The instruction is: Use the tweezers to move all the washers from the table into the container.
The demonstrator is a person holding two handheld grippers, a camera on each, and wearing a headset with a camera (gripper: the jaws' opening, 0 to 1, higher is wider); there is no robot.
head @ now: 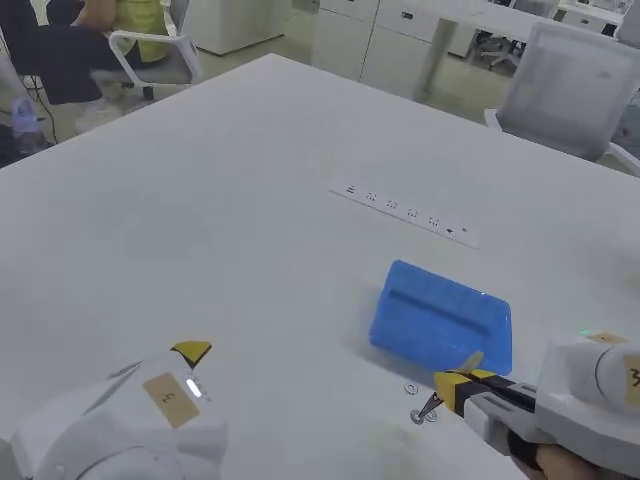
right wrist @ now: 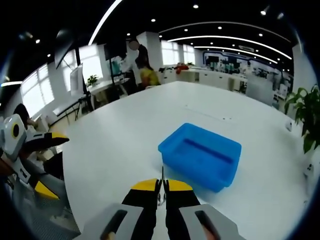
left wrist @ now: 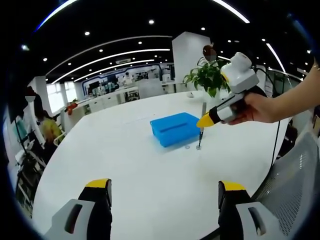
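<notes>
Clenching the tweezers [head: 428, 405], right tongs [right wrist: 161, 186] point them at washers [head: 411, 389] in head view; left tongs [left wrist: 165, 184] gape.

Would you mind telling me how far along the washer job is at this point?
Done: nothing visible; the blue rectangular plastic container looks empty. In hand: the right claw is shut on the thin metal tweezers, tips down among the small round metal washers on the white table beside the container. To do: at least three washers lie there, all unmoved. The left claw is open and idle.
</notes>
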